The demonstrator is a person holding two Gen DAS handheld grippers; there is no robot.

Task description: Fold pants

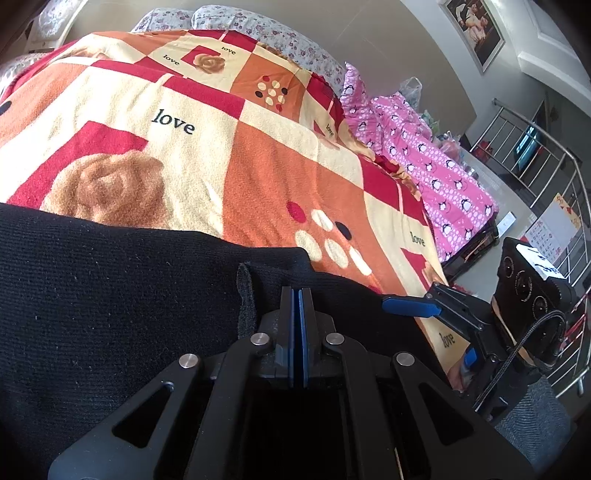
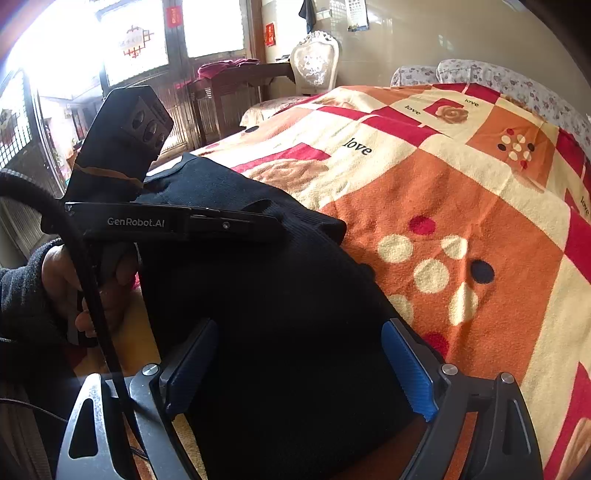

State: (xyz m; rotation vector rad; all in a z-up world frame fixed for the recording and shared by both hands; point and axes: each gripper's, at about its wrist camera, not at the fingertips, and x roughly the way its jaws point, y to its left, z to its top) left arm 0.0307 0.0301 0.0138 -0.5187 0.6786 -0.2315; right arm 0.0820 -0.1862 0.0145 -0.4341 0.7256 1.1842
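Black knit pants [image 1: 129, 288] lay across the near end of a bed, spread over a fleece blanket [image 1: 280, 177] checked in orange, red and cream with roses, dots and the word "love". In the right wrist view the same pants [image 2: 280, 332] ran from the near edge up toward a grey-edged end near the far side of the bed, with a fold ridge across the middle.

At the pants' edge the left gripper [image 1: 298, 295] had its blue pads pressed flat together over the dark cloth; whether any fabric was caught between them could not be told. In the right wrist view that tool [image 2: 266, 225] lay level over the fold, held by a hand [image 2: 85, 280] in a dark sleeve.

The right gripper [image 2: 301, 350] stood spread wide, its blue pads on either side of the black cloth without pressing it. From the left wrist view one of its blue fingers [image 1: 410, 306] pointed in over the bed's right edge.

Beyond the blanket lay floral pillows [image 1: 266, 29], and to the right a pink penguin-print cover [image 1: 424, 158]. A metal railing [image 1: 546, 177] stood further right.
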